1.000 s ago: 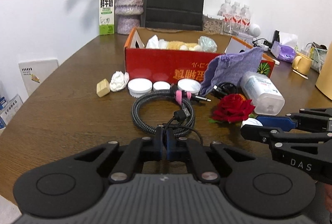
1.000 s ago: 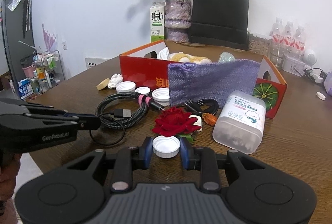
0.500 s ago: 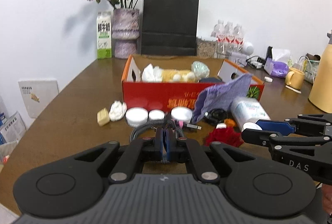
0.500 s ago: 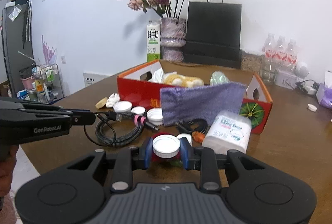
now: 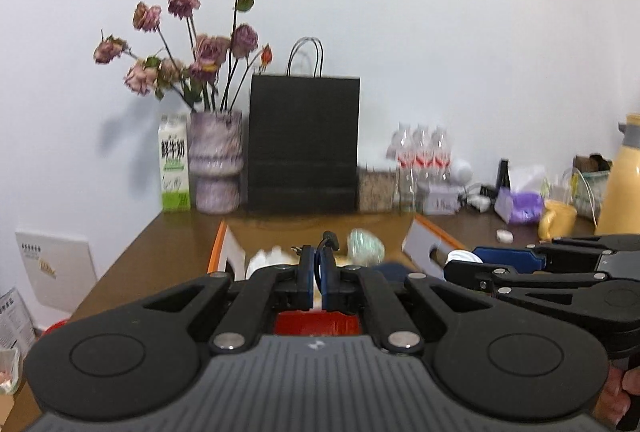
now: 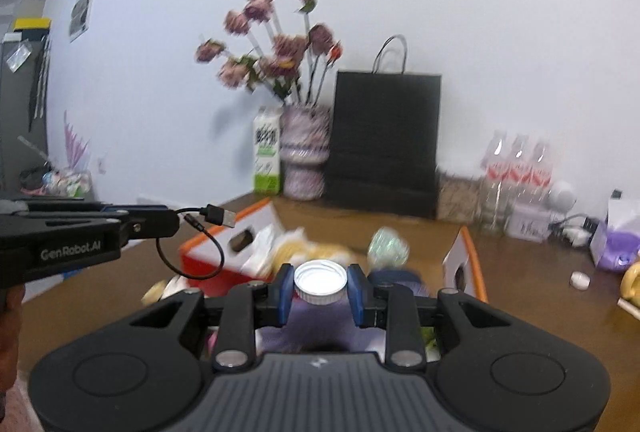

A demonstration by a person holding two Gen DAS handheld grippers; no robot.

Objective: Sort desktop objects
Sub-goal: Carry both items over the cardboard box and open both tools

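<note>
1. Both tools have come up off the bench since a second ago, each lifting its catch with it: the cable that lay coiled on the wood and the cap that sat beside the red rose now hang in the air in front of the box.
2. The white bottle cap (image 6: 320,282) sits open side up between the blue pads of the right gripper (image 6: 320,292), whose jaws stand partly apart and press on its ribbed rim from either side.
3. The black cable (image 6: 191,247) is pinched in the left gripper (image 5: 318,280), whose jaws are closed nearly tight on the thin cord. From the right wrist view its USB plug (image 6: 218,216) sticks out past the tips while a slack loop droops below.
4. The red cardboard box (image 6: 224,238) lies open just ahead of and below both tools, already holding white and yellow soft things and a pale green bundle.
5. A purple cloth (image 6: 320,324) lies below the right tool.
6. Farther back stand the milk carton (image 5: 174,161), the vase of dried flowers (image 5: 216,161) and the black paper bag (image 5: 303,143).
7. My reading: both pickups are done, and what remains is carrying over the rim and letting go inside.
</note>
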